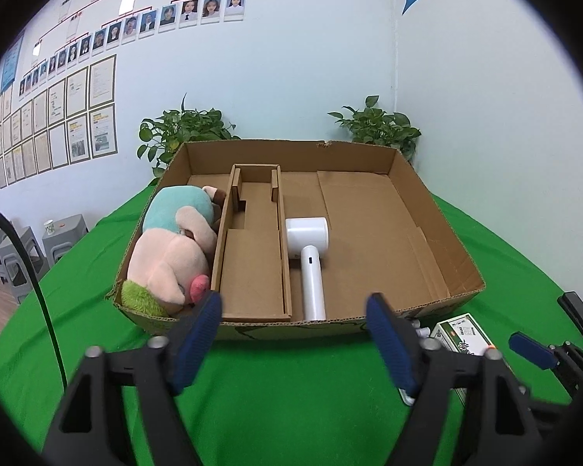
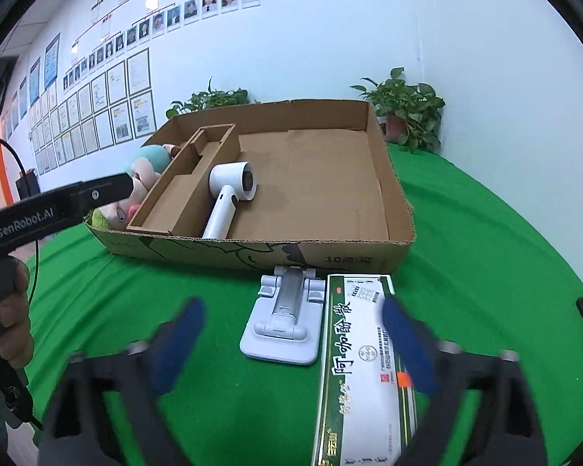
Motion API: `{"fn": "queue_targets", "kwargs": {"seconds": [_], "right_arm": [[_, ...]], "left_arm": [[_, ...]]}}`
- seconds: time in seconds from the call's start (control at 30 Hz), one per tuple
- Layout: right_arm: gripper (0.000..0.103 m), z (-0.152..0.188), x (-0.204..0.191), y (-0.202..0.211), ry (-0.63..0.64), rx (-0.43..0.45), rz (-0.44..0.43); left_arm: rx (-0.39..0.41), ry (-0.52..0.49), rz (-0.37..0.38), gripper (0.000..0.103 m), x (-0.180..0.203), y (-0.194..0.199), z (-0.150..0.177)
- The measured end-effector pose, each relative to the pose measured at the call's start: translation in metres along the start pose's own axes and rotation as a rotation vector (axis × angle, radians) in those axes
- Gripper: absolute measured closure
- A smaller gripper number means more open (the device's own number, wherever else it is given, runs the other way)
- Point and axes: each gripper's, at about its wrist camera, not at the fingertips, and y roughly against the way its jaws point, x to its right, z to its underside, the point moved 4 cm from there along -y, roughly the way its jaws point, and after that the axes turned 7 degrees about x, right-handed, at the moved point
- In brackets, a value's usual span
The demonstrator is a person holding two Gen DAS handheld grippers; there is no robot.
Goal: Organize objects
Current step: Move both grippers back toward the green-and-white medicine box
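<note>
**Both grippers empty; two items still outside the box**

The shallow brown cardboard box [image 2: 392, 209] sits on the green tablecloth [image 2: 486, 272]. Inside it, at about 9 o'clock, lies the pink-and-teal plush toy [image 1: 175, 256]; a brown cardboard divider insert [image 1: 252, 256] stands beside it, and the white hammer-shaped hair dryer [image 1: 309, 256] rests just right of the insert. The right-hand section of the box floor is bare.

Outside the box, near its front wall, lie the white folded plastic phone stand [image 2: 281, 322] and, touching its right edge, the green-and-white printed carton [image 2: 361, 369].

The left gripper [image 1: 293, 341] hangs before the front wall, jaws parted, gripping nothing. The right gripper [image 2: 295, 341] hovers over the stand and carton, fingers released and blurred; the carton's right side lies under one pad [image 2: 406, 345], but I judge no grip.

Judgement: the next pick is likely the carton or the stand. Straddle only one item, since they touch. Close across the carton's narrow width. Clear the front wall before setting down towards 2 o'clock in the bare section.
</note>
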Motion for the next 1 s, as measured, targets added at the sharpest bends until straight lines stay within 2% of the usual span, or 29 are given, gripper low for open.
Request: {"fn": "queue_targets", "kwargs": {"seconds": [0.03,0.07,0.13,0.17,0.2,0.23,0.27,0.3,0.33,0.4,0.6,0.7,0.83,0.9,0.97,1.0], "right_arm": [[0.068,0.000,0.002,0.003,0.002,0.004,0.017],[0.069,0.001,0.005,0.005,-0.004,0.010,0.020],[0.068,0.002,0.009,0.009,-0.014,0.011,0.008],[0.055,0.002,0.012,0.010,-0.017,0.005,0.005],[0.041,0.003,0.014,0.012,-0.021,0.002,-0.003],[0.006,0.004,0.016,0.014,-0.030,-0.001,-0.021],[0.000,0.005,0.019,0.016,-0.041,0.003,-0.039],[0.000,0.007,0.020,0.016,-0.042,-0.006,-0.042],[0.000,0.009,0.021,0.014,-0.040,-0.020,-0.045],[0.000,0.015,0.023,0.011,-0.052,-0.056,-0.049],[0.000,0.035,0.030,0.013,-0.066,-0.122,-0.040],[0.000,0.050,0.035,0.010,-0.041,-0.184,-0.008],[0.001,0.075,0.044,0.008,-0.076,-0.264,0.021],[0.007,0.085,0.044,0.006,-0.067,-0.293,0.034],[0.029,0.092,0.041,0.003,-0.045,-0.320,0.042],[0.032,0.093,0.040,0.002,-0.025,-0.320,0.054]], "left_arm": [[-0.012,0.005,0.013,0.087,-0.001,-0.001,0.001],[-0.037,0.010,0.030,0.098,-0.002,-0.002,0.002],[-0.069,0.037,0.050,0.099,-0.005,-0.005,0.004],[-0.061,0.049,0.051,0.099,-0.007,-0.005,0.004],[-0.049,0.057,0.047,0.097,-0.009,-0.003,0.004],[-0.047,0.057,0.038,0.080,-0.010,-0.003,0.004],[-0.062,0.050,0.023,0.061,-0.011,-0.004,0.004],[-0.072,0.051,0.014,0.018,-0.012,-0.004,0.005],[-0.063,0.063,0.008,0.010,-0.014,-0.003,0.005],[-0.029,0.087,0.014,0.010,-0.016,0.001,0.006],[-0.060,0.065,0.066,0.010,-0.010,0.002,0.013],[-0.098,0.071,0.111,0.010,-0.004,0.003,0.024],[-0.193,0.094,0.199,0.010,0.011,0.002,0.050],[-0.215,0.106,0.226,0.010,0.018,0.002,0.060],[-0.234,0.115,0.253,0.010,0.024,0.002,0.066],[-0.244,0.116,0.265,0.010,0.027,0.001,0.068]]}}
